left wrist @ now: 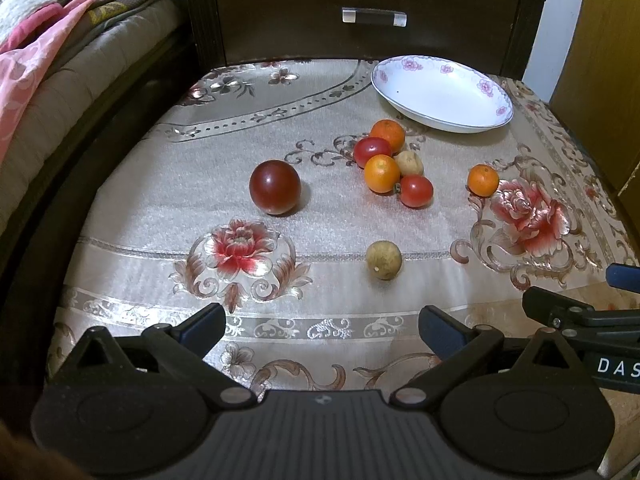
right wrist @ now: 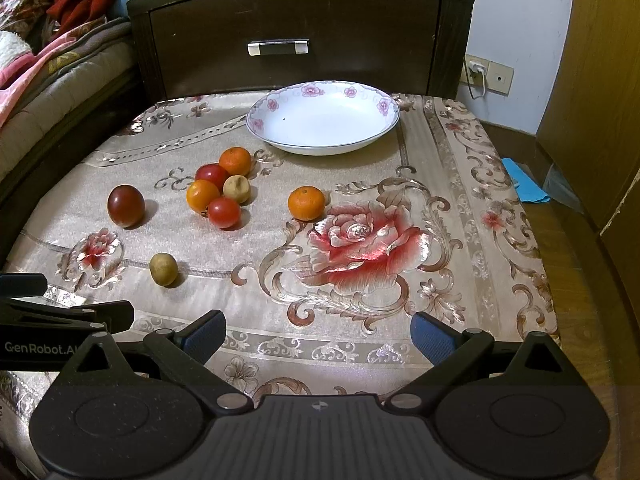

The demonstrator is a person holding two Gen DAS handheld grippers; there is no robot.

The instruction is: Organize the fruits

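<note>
left hand-held gripper (left wrist: 322,326): fingers spread, nothing between them, low centre of its frame.
right hand-held gripper (right wrist: 318,334): fingers spread, nothing held.
plate (right wrist: 280,142): bare, upper centre, far side of table (right wrist: 248,248).
fruits: all on the cloth; cluster (left wrist: 390,164) mid-frame, dark tomato (left wrist: 275,187) left of it, lone orange (left wrist: 483,180) right.
key relation: tan fruit (left wrist: 383,260) lies just ahead, slightly right of left fingers; round, no long axis.
judgement: left hand nearer; likely first pick.

dark nightstand (right wrist: 296,28), bed (right wrist: 52,92), white wall (right wrist: 520,20)
</note>
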